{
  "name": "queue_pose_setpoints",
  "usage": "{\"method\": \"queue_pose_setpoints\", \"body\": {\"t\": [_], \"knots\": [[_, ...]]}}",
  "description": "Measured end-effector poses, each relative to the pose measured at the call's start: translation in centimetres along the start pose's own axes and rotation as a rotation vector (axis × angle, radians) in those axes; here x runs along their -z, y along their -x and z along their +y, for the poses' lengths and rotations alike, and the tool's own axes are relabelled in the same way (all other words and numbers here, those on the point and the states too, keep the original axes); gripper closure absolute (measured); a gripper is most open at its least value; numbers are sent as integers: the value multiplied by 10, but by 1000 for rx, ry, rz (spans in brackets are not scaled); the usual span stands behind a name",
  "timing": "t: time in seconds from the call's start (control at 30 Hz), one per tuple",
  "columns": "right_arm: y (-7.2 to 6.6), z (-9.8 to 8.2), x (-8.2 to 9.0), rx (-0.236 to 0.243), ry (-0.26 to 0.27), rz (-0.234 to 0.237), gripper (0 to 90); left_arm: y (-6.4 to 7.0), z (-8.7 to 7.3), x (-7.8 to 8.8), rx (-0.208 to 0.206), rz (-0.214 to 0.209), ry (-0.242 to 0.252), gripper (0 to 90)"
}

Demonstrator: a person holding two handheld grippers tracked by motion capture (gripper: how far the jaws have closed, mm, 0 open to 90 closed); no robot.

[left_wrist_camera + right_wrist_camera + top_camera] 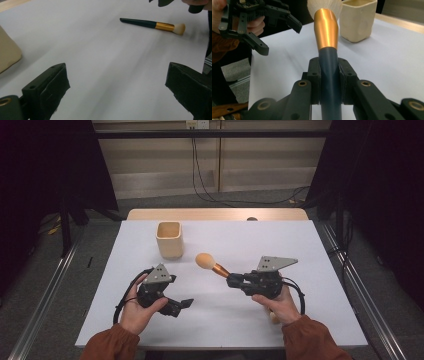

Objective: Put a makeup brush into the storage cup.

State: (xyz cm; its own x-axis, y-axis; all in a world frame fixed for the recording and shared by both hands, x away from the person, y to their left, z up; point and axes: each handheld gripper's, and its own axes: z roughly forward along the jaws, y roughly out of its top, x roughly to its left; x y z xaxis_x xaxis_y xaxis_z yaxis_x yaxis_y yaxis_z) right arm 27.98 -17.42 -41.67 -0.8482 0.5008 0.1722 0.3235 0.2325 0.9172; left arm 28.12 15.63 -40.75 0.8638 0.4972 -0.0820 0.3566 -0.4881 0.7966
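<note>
- Covering the table (320, 310), a white sheet; dark curtains around.
- Big brush (212, 265), gold ferrule, near cup (169, 240), clamped by right gripper (231, 281).
- Left gripper (186, 304) spread, holding nothing.

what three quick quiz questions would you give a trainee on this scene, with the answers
1. True or false: the left tool is clamped on something.
2. Which part of the brush does the right tool grip? A: the bristles. B: the gold ferrule. C: the dark handle.
3. What stands on the table just beyond the brush head?

Key
1. False: its jaws stand wide apart with nothing between them.
2. C.
3. The cream cup.
</note>
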Motion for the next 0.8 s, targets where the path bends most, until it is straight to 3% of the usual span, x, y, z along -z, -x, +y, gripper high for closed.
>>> {"method": "queue_pose_setpoints", "body": {"t": [0.37,0.53,0.8], "knots": [[-3,1,2,6,90,18,754,2,-1,-1,-7,5,62,40],[-4,2,2,11,115,38,754,5,1,-4,-21,2,127,40],[-6,2,1,19,117,65,754,11,7,-17,-2,-63,226,44]]}}
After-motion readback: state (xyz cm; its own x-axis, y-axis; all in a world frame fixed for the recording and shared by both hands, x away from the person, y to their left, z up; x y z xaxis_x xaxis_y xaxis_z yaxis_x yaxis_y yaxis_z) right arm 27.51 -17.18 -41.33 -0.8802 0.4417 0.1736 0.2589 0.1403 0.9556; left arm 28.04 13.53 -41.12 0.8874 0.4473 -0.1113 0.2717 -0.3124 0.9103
